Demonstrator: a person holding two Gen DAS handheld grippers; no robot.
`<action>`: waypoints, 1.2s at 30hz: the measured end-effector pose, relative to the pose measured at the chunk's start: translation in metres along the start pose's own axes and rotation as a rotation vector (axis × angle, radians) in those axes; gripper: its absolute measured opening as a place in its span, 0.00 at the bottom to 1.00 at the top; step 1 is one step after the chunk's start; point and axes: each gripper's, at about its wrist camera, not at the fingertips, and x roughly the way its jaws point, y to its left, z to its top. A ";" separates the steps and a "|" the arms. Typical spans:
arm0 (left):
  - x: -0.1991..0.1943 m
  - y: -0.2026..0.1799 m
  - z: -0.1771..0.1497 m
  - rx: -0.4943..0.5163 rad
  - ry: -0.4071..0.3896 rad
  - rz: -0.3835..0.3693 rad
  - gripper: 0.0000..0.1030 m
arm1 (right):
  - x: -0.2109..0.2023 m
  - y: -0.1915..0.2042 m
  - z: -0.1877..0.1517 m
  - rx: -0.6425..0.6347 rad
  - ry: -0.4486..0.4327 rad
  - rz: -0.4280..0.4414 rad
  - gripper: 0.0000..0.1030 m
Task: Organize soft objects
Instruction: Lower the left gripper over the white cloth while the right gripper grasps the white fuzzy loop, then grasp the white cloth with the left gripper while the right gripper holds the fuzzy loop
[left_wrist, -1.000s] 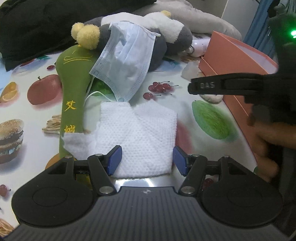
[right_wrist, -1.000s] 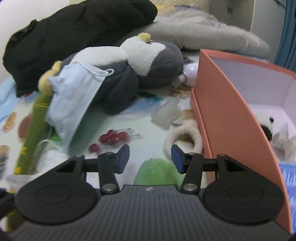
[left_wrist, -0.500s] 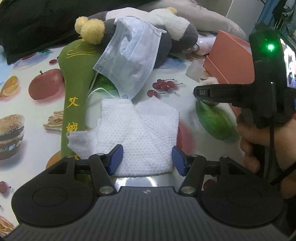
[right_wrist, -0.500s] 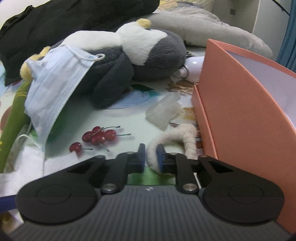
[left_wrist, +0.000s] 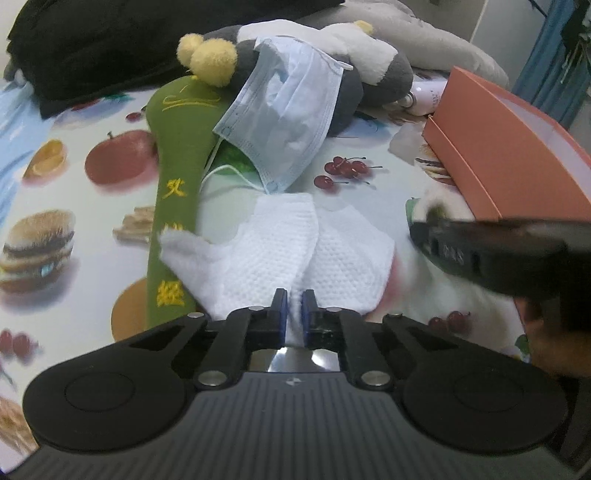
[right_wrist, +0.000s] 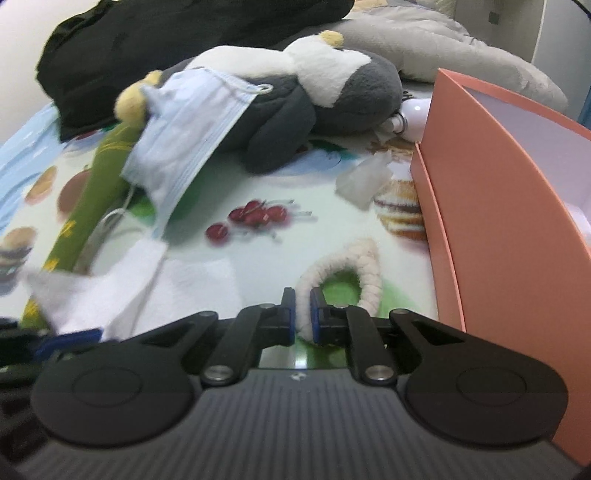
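My left gripper (left_wrist: 294, 308) is shut on the near edge of a white textured cloth (left_wrist: 295, 247), which bunches up between the pads on the fruit-print table. My right gripper (right_wrist: 303, 314) is shut on a cream rope ring (right_wrist: 354, 269) and holds it just left of the orange box (right_wrist: 491, 206). The right gripper also shows blurred in the left wrist view (left_wrist: 480, 251). A blue face mask (left_wrist: 284, 122) lies over a grey and white plush penguin (right_wrist: 325, 88) and a green embroidered pouch (left_wrist: 177, 177).
Black clothing (left_wrist: 110, 44) and a grey pillow (right_wrist: 443, 48) lie at the back. A white bottle (left_wrist: 428, 96) and a crumpled clear wrapper (right_wrist: 364, 177) sit beside the orange box (left_wrist: 498, 147). The white cloth also shows in the right wrist view (right_wrist: 147, 284).
My left gripper has shut on the white cloth, pinching it up. My right gripper shut on the rope ring and has pulled it back and a little left.
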 end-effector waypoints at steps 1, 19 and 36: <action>-0.003 -0.001 -0.002 0.000 -0.001 0.004 0.09 | -0.005 0.000 -0.004 -0.004 0.001 0.004 0.11; -0.054 -0.013 -0.061 -0.070 0.041 -0.048 0.06 | -0.080 0.007 -0.080 -0.025 0.077 0.093 0.11; -0.084 -0.043 -0.080 0.258 -0.065 -0.063 0.74 | -0.112 -0.013 -0.088 0.075 0.030 0.073 0.45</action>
